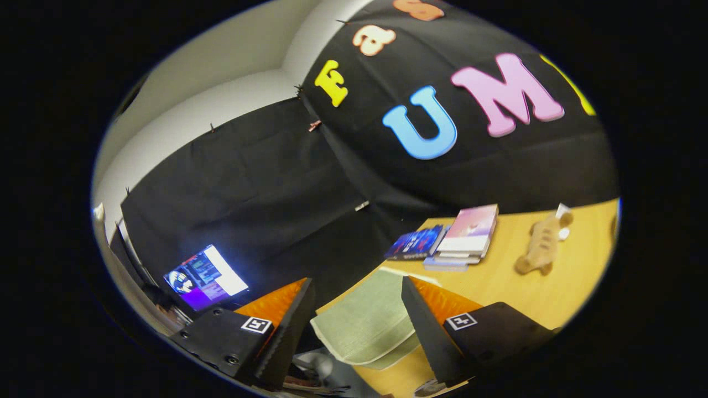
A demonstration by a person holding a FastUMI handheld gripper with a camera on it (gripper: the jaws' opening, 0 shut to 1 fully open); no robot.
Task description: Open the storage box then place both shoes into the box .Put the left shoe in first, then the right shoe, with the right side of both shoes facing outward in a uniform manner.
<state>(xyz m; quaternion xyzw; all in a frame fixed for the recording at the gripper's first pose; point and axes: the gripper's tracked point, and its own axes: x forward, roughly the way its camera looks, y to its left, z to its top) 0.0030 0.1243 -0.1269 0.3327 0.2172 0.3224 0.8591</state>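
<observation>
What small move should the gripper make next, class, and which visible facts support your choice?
Probably tilt down and look for the box. The gripper is open and holds nothing; a pale green cloth lies between its fingers at the edge of the wooden table, with books and a plush toy beyond.

Recording booth in a lab-like room: black cloth [265, 182] is hanging clipped over plain white walls [221, 61], a lit monitor [206, 276] is glowing beside a wooden table [575, 276] carrying stacked books [464, 235] and a plush toy [543, 243].
</observation>
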